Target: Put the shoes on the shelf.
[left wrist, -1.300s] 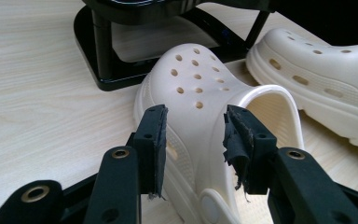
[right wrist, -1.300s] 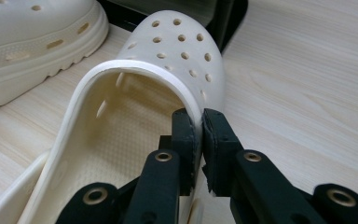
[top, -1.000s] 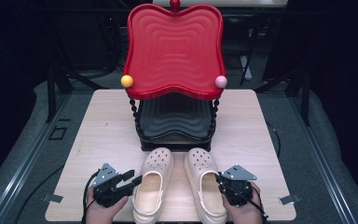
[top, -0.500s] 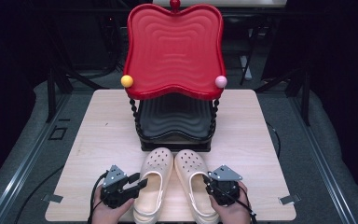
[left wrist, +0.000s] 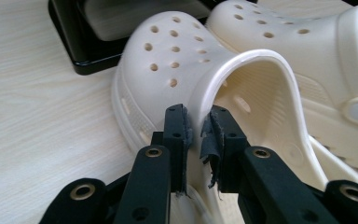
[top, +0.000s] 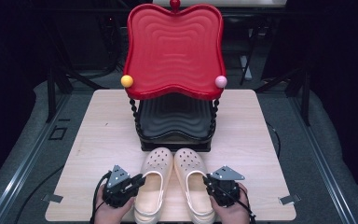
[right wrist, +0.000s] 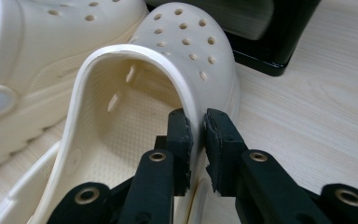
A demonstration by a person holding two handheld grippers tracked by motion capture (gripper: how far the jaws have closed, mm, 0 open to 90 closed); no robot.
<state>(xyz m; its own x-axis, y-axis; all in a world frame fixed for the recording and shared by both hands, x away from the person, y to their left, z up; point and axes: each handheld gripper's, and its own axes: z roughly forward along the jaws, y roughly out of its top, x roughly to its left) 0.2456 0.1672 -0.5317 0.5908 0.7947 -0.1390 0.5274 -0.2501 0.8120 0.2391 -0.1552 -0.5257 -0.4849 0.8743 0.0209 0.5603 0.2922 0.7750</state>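
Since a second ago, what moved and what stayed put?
Both clogs slid together: the left clog and right clog now lie side by side, touching. The left gripper and right gripper moved inward with them, each clamped on its clog's rim. The red rack and table stayed.

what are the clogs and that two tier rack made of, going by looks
Left clog and right clog: likely moulded foam resin, cream with a satin sheen, one piece with punched holes. Rack's red top tray: probably glossy plastic with moulded ripples. Table: pale wood-grain, maybe laminate.
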